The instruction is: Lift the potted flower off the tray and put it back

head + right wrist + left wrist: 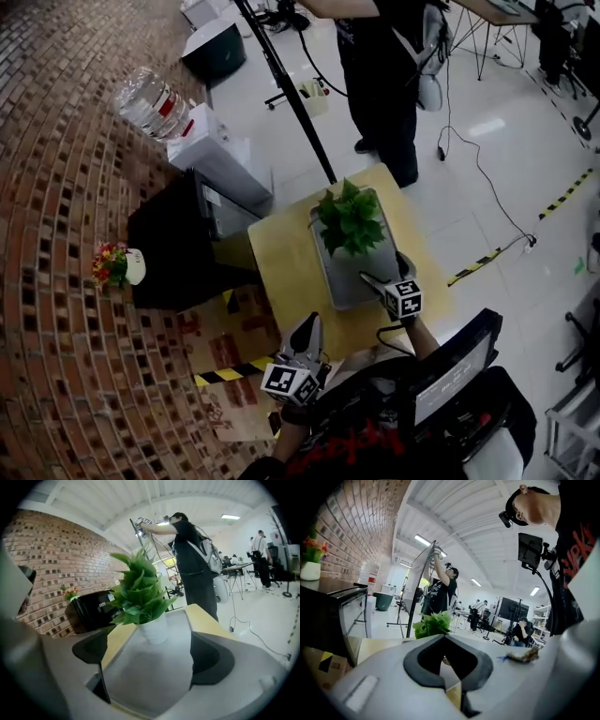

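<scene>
Right gripper [384,274] nearest me, jaws spread over tray [339,281] end, potted flower [352,221] ahead untouched. Left gripper [307,328] closed, empty, at table [281,253] edge. I see a person [380,75] just beyond.

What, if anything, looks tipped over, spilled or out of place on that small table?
Nothing stands out. The potted flower stands upright on the grey tray, the tray lies flat on the table, and no soil or water shows spilled around it.

I saw the potted flower [352,222], bushy green leaves in a small white pot, standing upright on the far half of the tray [342,281]. The tray, grey and rectangular, lay flat on the pale yellow desk [286,253], running lengthwise away from me.
</scene>
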`<move>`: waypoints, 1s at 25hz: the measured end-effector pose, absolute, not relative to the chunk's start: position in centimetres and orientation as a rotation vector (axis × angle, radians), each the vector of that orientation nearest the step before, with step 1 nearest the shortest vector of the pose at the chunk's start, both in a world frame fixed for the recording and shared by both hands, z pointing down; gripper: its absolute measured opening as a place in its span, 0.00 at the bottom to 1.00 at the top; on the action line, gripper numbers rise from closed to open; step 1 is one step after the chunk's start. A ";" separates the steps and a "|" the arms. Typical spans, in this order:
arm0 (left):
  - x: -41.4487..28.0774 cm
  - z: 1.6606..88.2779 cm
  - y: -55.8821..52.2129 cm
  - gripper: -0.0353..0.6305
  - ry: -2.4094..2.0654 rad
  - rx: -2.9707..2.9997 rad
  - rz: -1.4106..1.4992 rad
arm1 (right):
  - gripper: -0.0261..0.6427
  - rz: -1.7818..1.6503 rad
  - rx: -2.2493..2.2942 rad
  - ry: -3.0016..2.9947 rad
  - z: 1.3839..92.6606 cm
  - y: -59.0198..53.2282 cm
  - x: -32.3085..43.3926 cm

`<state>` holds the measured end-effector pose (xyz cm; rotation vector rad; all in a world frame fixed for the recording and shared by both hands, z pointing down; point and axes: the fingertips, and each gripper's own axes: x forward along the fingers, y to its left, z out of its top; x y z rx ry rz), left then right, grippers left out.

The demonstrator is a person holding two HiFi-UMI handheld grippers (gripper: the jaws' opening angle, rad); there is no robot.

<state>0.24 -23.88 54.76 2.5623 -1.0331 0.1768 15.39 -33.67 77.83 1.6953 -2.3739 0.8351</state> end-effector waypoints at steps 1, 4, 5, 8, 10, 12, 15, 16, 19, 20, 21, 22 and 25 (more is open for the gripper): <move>0.7 54.7 -23.0 0.06 -1.007 2.574 0.175 | 0.84 0.846 1.710 -2.393 76.8 -32.0 15.5; 1.8 55.1 -19.6 0.06 -0.901 2.600 0.176 | 0.59 0.831 1.728 -2.478 73.2 -26.6 14.8; 2.1 55.2 -18.6 0.06 -0.858 2.616 0.174 | 0.53 0.799 1.729 -2.503 72.0 -25.2 14.5; 2.3 55.1 -15.7 0.06 -0.743 2.674 0.143 | 0.36 0.671 1.738 -2.553 68.3 -21.7 13.2; 1.9 55.4 -13.2 0.06 -0.684 2.719 0.120 | 0.22 0.593 1.778 -2.556 65.9 -19.1 12.5; 1.7 55.8 -10.3 0.06 -0.603 2.779 0.121 | 0.08 0.523 1.831 -2.552 63.8 -16.1 11.8; 1.2 55.8 -6.1 0.06 -0.470 2.788 0.068 | 0.04 0.452 1.822 -2.602 60.1 -11.3 9.2; 0.9 55.7 -4.9 0.06 -0.445 2.768 0.044 | 0.04 0.428 1.803 -2.619 58.8 -9.6 8.0; 0.4 55.8 -2.2 0.06 -0.403 2.731 -0.007 | 0.04 0.345 1.775 -2.622 55.8 -5.7 5.8; 0.3 55.7 -1.6 0.06 -0.382 2.739 -0.014 | 0.04 0.309 1.780 -2.602 55.2 -5.0 5.6; 0.5 55.4 -1.0 0.06 -0.355 2.757 -0.013 | 0.04 0.273 1.791 -2.578 54.7 -4.5 5.7; 0.6 55.0 -0.5 0.06 -0.320 2.781 -0.006 | 0.04 0.246 1.807 -2.557 54.3 -4.1 5.9; 1.1 53.9 0.2 0.06 -0.251 2.852 0.011 | 0.04 0.197 1.867 -2.528 52.8 -3.3 7.4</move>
